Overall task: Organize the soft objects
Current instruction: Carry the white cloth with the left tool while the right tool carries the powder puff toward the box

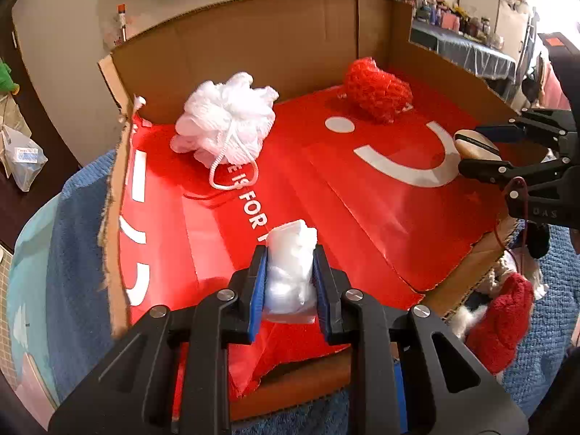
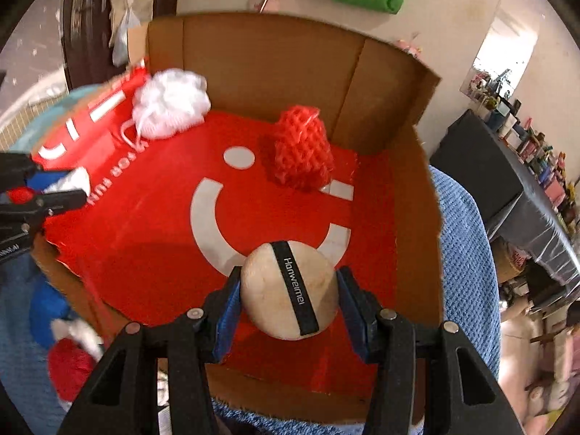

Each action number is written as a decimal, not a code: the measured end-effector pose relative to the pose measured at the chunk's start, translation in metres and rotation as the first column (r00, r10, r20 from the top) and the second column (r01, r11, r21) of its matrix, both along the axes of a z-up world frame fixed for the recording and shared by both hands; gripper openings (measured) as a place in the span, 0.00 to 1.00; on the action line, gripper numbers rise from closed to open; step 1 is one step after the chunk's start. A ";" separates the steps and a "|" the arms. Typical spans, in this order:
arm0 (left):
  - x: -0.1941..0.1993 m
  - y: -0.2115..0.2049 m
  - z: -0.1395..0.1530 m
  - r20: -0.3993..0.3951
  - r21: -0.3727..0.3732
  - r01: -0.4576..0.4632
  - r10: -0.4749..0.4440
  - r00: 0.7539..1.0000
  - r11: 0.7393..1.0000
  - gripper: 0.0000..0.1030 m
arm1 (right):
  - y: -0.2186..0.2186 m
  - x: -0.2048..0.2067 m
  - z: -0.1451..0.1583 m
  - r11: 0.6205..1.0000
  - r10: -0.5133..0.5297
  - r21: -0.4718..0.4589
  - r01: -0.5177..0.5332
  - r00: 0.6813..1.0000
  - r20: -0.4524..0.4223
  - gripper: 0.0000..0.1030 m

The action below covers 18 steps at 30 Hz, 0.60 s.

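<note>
L gripper point(image 1: 290, 275) clamps a white soft wad point(image 1: 290, 272) over the box point(image 1: 253, 36) near edge; R gripper point(image 2: 290, 290) squeezes a beige puff point(image 2: 290, 286) over near-right floor. Lower both w/ care, release apart from white loofah point(image 1: 224, 123) far left, red loofah point(image 2: 302, 152) far right.

Red plush point(image 2: 70, 366) blurred — edge-cropped

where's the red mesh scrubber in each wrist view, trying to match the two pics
Left wrist view: the red mesh scrubber lies upper right of centre, against the cardboard box's back wall.
Right wrist view: the red mesh scrubber lies just above centre, near the back wall.
Shared landmark: the white dot printed on the red liner, just in front of the scrubber.
</note>
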State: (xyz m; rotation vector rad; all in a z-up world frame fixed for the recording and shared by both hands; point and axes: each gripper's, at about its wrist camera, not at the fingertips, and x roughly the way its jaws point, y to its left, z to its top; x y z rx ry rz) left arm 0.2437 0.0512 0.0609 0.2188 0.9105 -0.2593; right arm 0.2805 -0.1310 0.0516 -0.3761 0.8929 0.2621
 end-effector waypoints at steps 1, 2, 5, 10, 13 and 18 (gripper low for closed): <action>0.001 -0.001 -0.002 -0.009 0.005 0.001 -0.001 1.000 1.000 0.22 | 0.002 0.002 -0.002 1.000 0.008 -0.010 -0.008 1.000 -0.011 0.52; 0.002 -0.001 -0.003 -0.014 0.009 0.002 -0.002 1.000 1.000 0.22 | 0.004 0.003 -0.004 1.000 0.011 -0.017 -0.011 1.000 -0.020 0.52; 0.004 -0.002 -0.006 -0.026 0.018 0.002 -0.001 1.000 1.000 0.22 | 0.005 0.005 -0.008 1.000 0.016 -0.017 -0.017 0.999 -0.041 0.52; 0.007 0.001 -0.012 -0.043 0.012 -0.003 0.003 0.999 1.000 0.22 | 0.002 0.009 -0.013 1.000 0.013 -0.017 -0.014 0.998 -0.069 0.52; 0.007 0.001 -0.012 -0.041 0.010 -0.001 0.002 0.999 1.000 0.22 | 0.000 0.011 -0.013 1.000 0.014 -0.001 -0.015 0.997 -0.079 0.52; 0.008 0.001 -0.012 -0.042 0.008 0.000 0.000 0.999 1.000 0.22 | 0.000 0.012 -0.013 1.000 0.018 0.002 -0.018 0.996 -0.089 0.52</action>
